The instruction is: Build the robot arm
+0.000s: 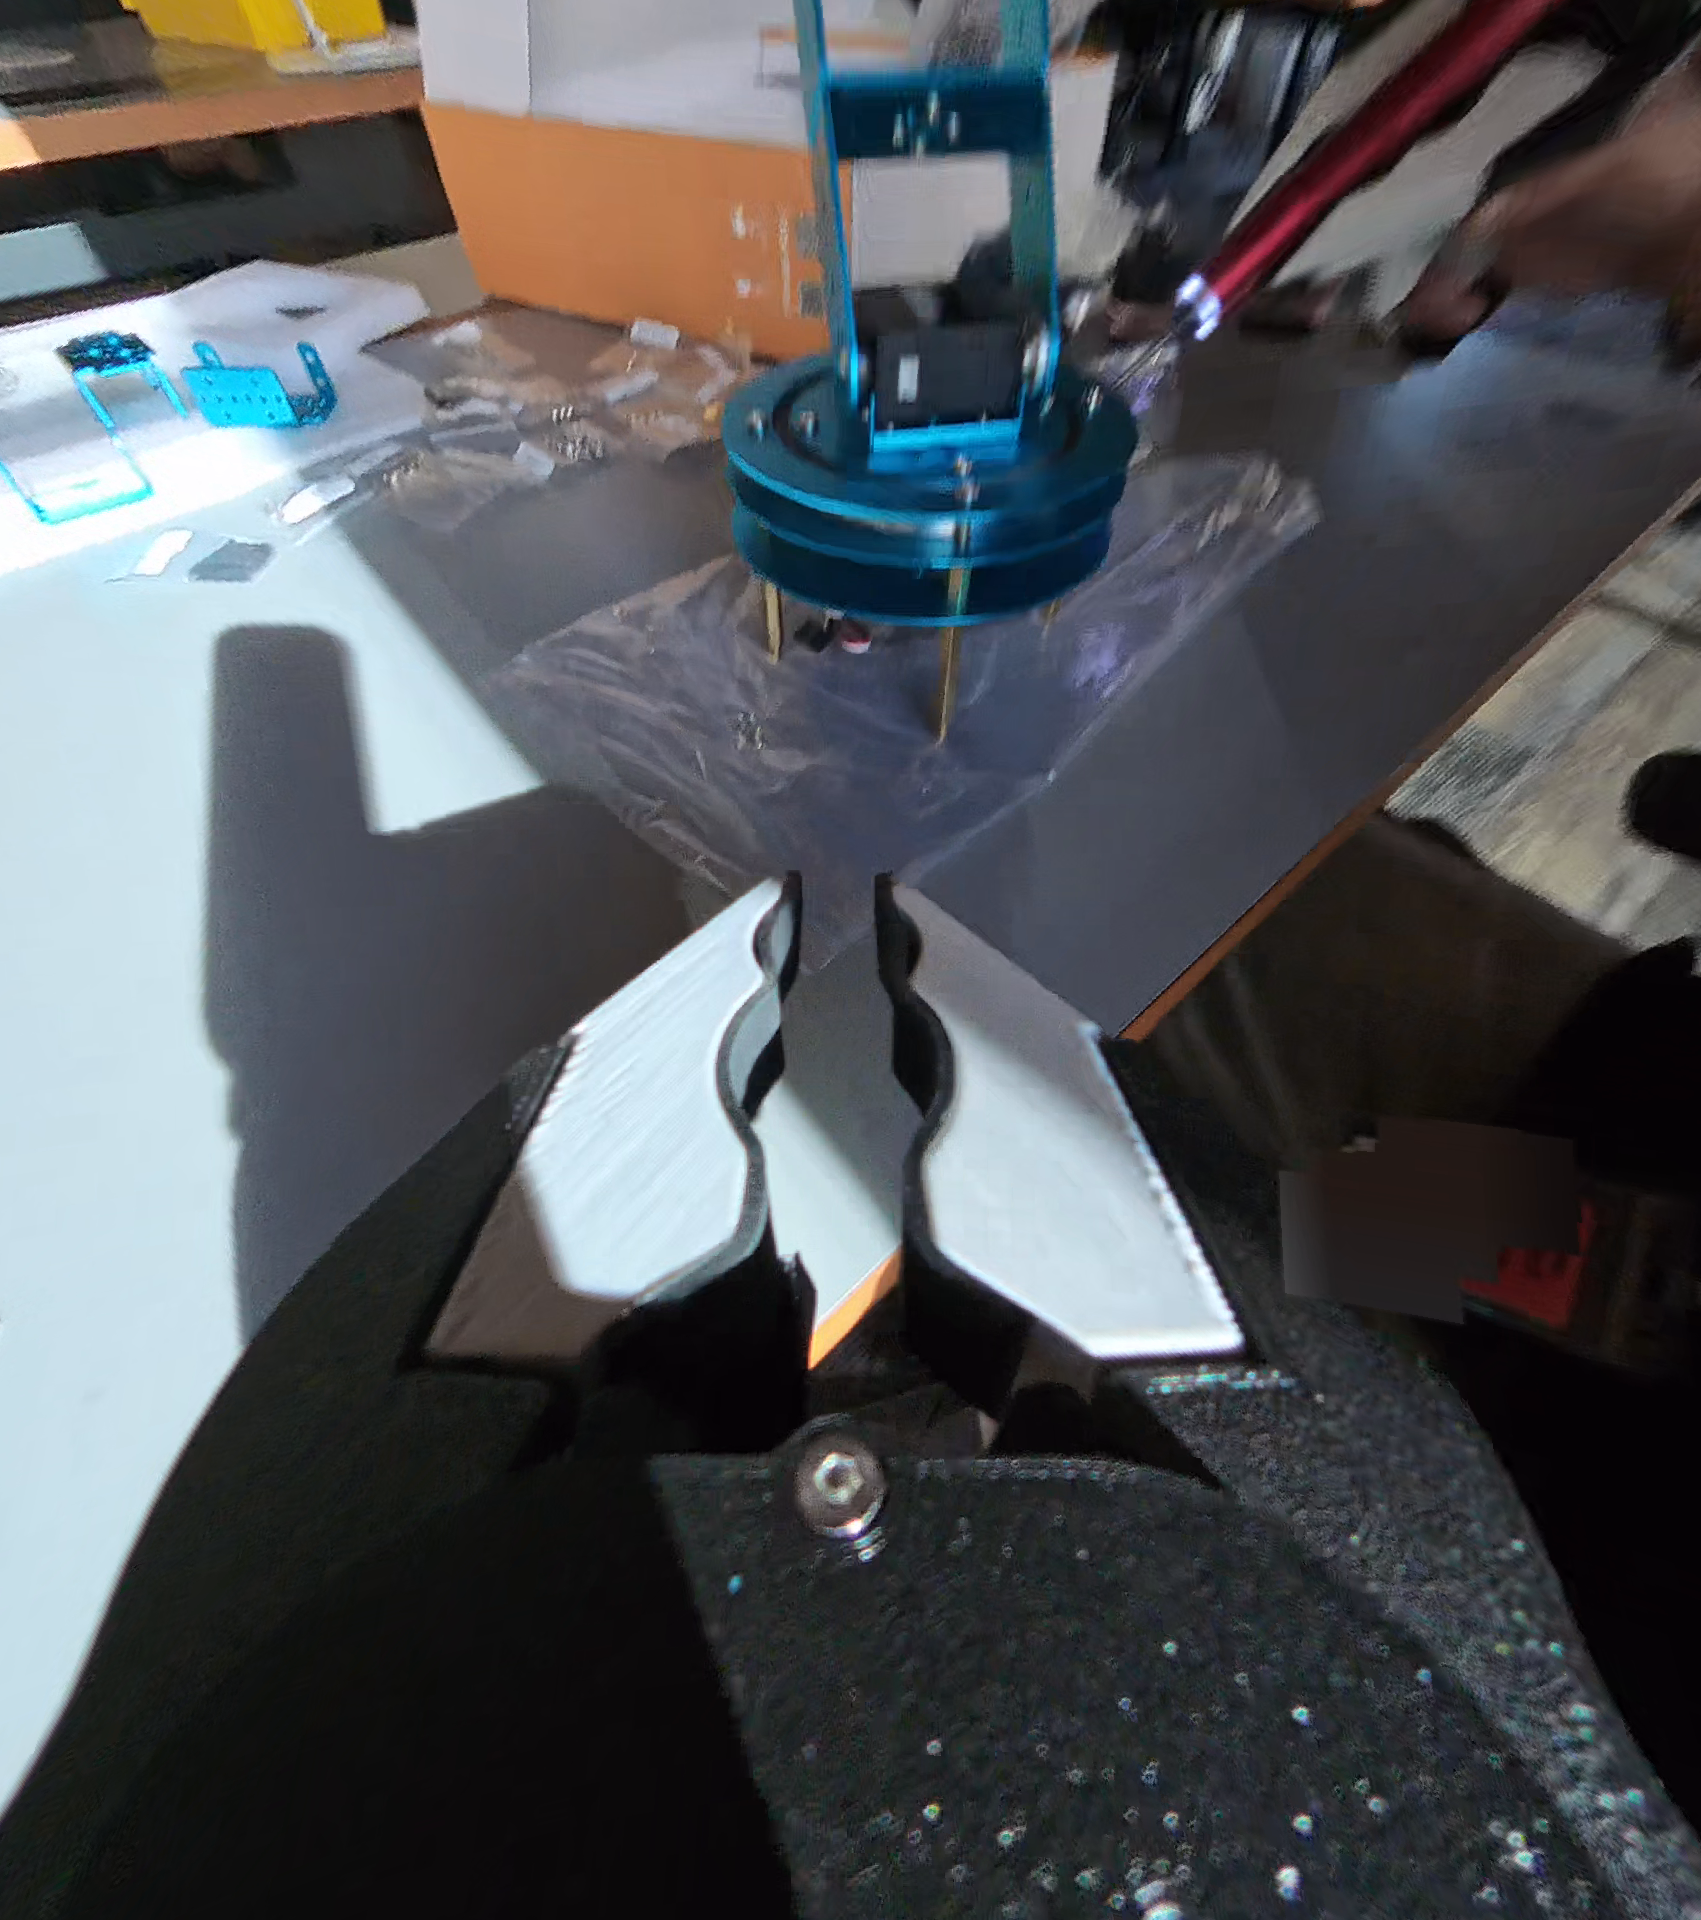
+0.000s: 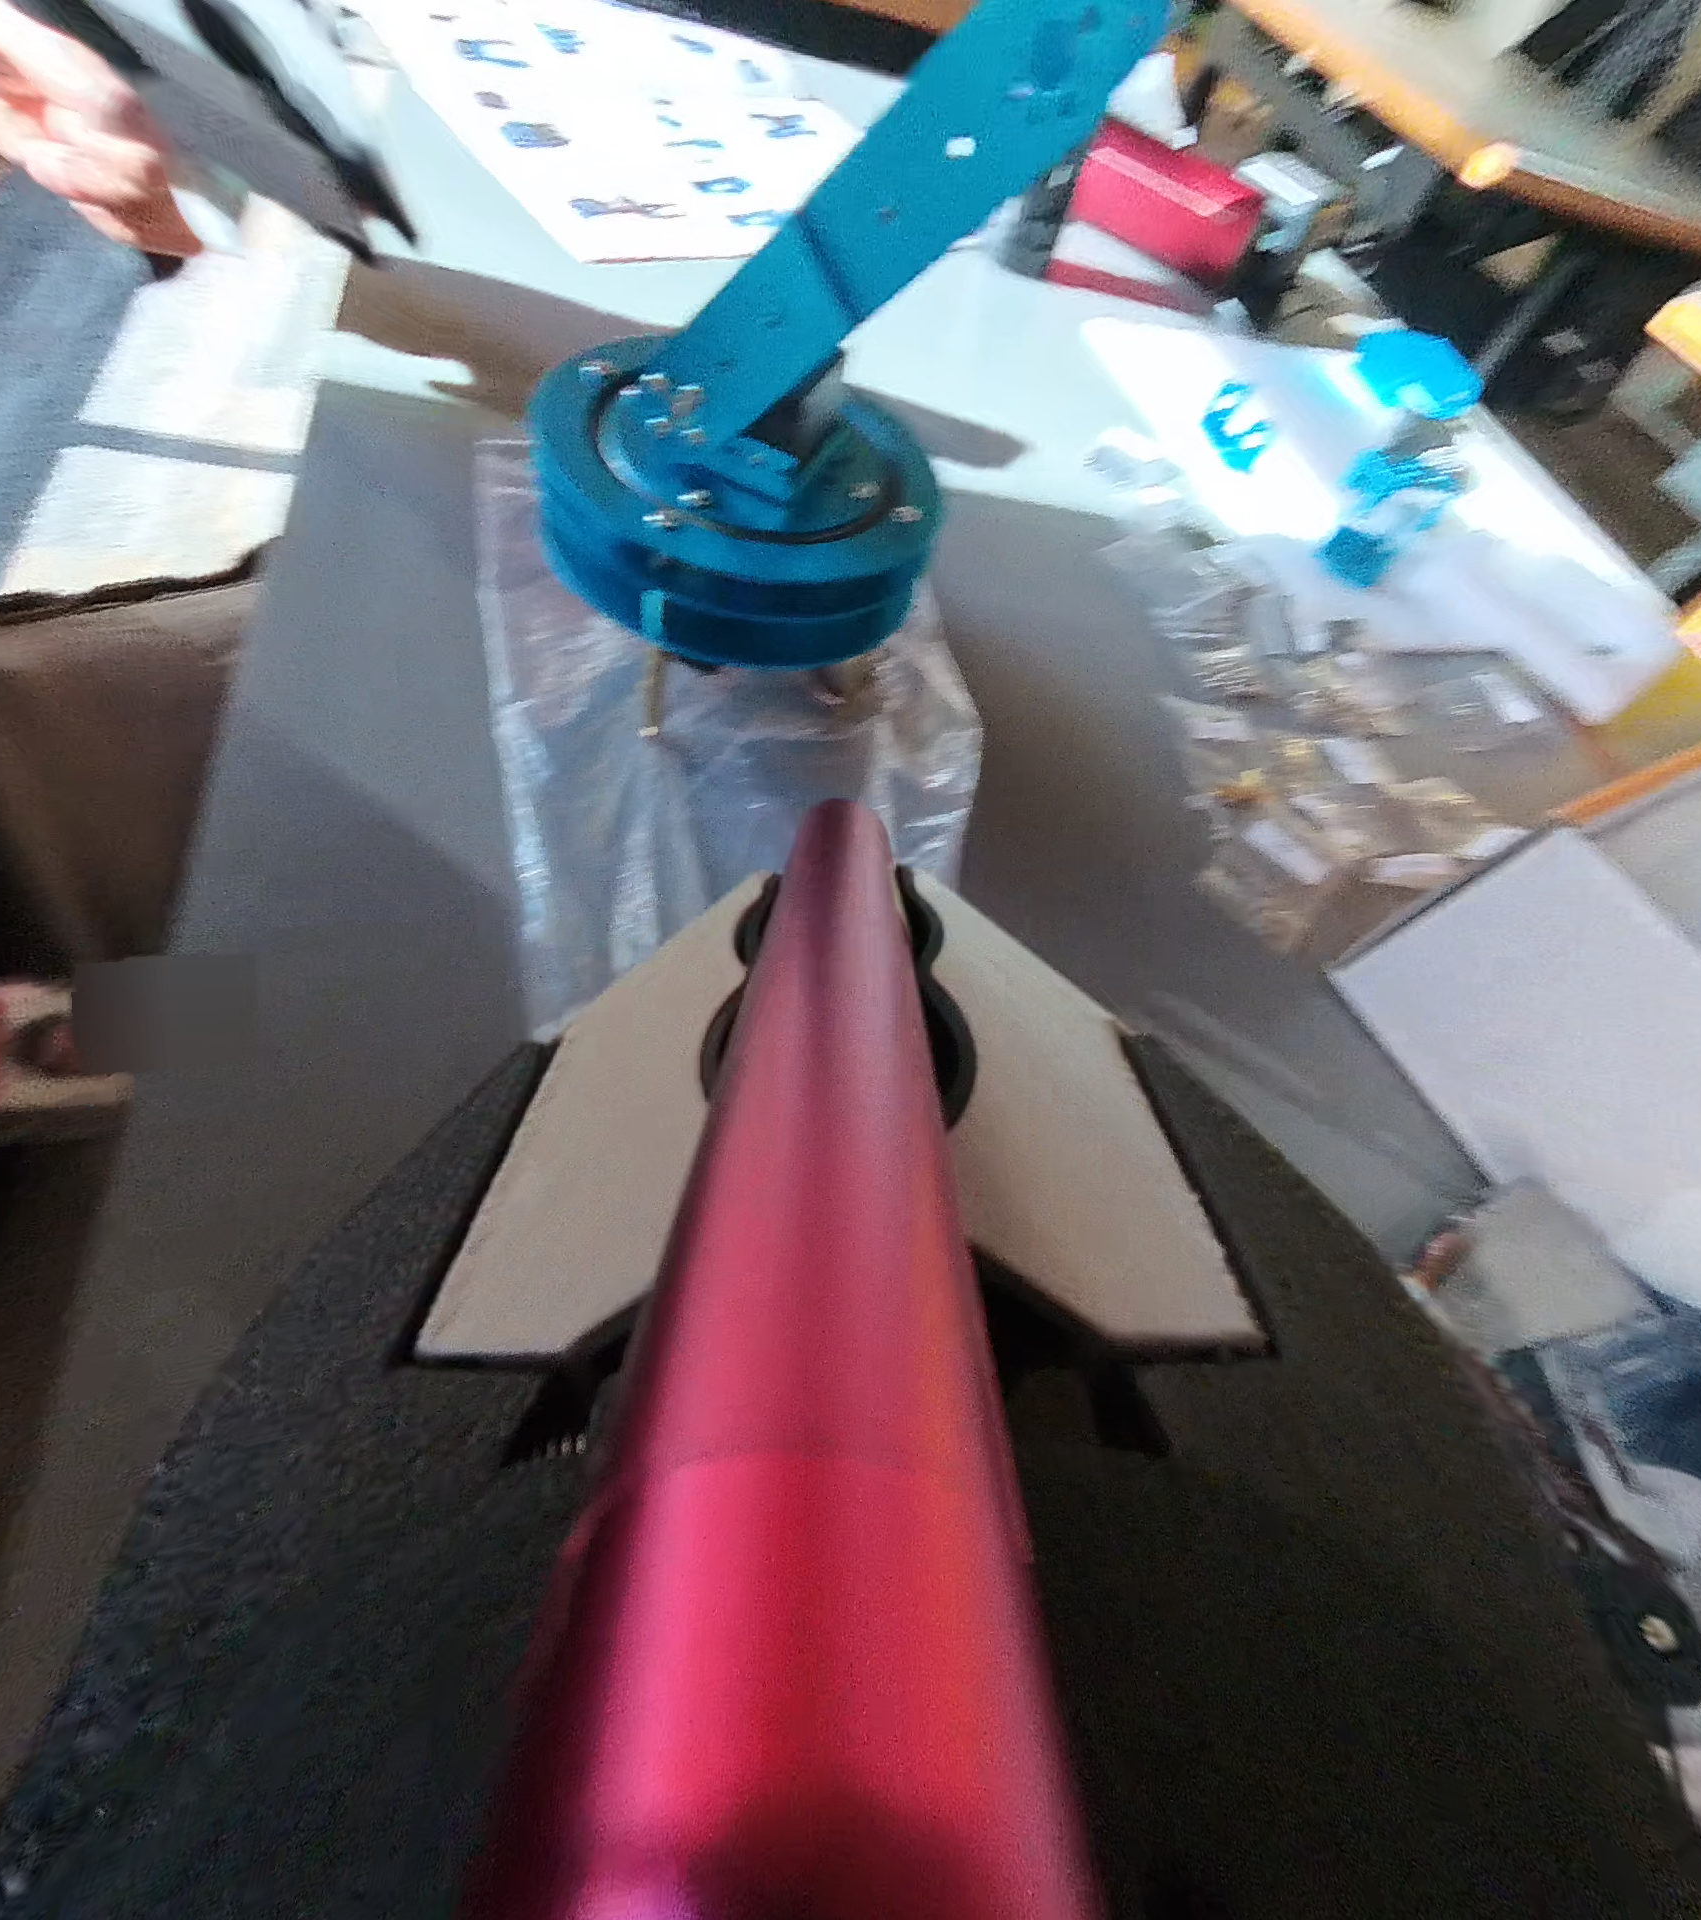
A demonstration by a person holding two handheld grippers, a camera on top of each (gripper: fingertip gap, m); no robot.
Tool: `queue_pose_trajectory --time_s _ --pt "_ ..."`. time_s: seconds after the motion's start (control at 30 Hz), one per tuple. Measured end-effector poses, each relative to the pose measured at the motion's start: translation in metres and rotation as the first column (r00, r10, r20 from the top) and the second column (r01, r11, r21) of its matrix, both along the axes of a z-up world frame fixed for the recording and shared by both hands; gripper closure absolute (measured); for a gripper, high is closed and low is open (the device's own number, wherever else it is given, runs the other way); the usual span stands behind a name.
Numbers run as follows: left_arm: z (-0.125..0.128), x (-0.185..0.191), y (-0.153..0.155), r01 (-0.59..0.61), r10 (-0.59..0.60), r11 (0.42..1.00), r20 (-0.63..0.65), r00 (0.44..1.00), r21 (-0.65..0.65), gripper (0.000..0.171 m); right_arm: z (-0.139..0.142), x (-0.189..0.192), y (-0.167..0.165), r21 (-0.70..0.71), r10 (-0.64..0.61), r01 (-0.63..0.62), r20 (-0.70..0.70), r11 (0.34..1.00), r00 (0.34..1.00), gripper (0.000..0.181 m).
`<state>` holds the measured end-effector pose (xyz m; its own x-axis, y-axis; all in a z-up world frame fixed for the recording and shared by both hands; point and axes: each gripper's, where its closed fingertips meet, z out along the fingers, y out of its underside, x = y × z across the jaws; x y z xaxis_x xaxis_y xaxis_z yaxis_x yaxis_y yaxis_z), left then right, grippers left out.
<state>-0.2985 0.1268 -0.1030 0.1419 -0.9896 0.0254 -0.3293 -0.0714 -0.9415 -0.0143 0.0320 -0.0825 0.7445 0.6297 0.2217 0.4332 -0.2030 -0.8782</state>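
The left gripper (image 1: 838, 883) hangs low over the near edge of the table (image 1: 150, 831). Its jaws stand a narrow gap apart with nothing between them; only the table surface shows through the gap.

Ahead of it, well apart, a blue base (image 1: 929, 488) of stacked round plates stands on thin brass legs on a clear plastic bag (image 1: 825, 748). A black servo (image 1: 945, 379) sits in a blue bracket on top, and two blue uprights rise from it out of view. The near corner of the bag reaches close to the left fingertips.

The right gripper (image 2: 835, 883) is clamped on a red driver (image 2: 804, 1299), whose barrel runs forward between the fingers and past their tips. Its nose points at the base (image 2: 732, 520), short of it and above the bag (image 2: 721, 790). In the left wrist view the driver (image 1: 1345, 177) comes in from upper right, its silver tip close beside the base at servo height; blur prevents telling whether it touches.

Loose blue brackets (image 1: 248, 390) lie on a white sheet at far left, with small packets of hardware (image 1: 534, 416) between them and the base. An orange and white box (image 1: 638, 177) stands behind the base. A person's hand (image 2: 25, 114) shows at upper left of the right wrist view.
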Motion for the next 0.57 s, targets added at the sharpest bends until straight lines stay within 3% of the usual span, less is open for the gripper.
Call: queue_pose_trajectory --time_s 0.2,0.43,0.57 --pt "0.038 -0.009 0.051 0.095 -0.059 0.983 0.220 0.974 -0.155 0.149 -0.010 0.032 0.059 0.270 -0.350 0.313 0.100 0.911 0.931 0.160" --pt "0.054 -0.022 0.131 0.116 -0.016 0.959 0.361 0.933 -0.258 0.148 -0.016 0.036 0.082 0.422 -0.486 0.346 0.292 0.838 0.824 0.161" --pt "0.056 -0.023 0.143 0.167 -0.028 0.936 0.405 0.914 -0.311 0.149 -0.031 0.030 0.082 0.438 -0.488 0.296 0.437 0.849 0.756 0.160"
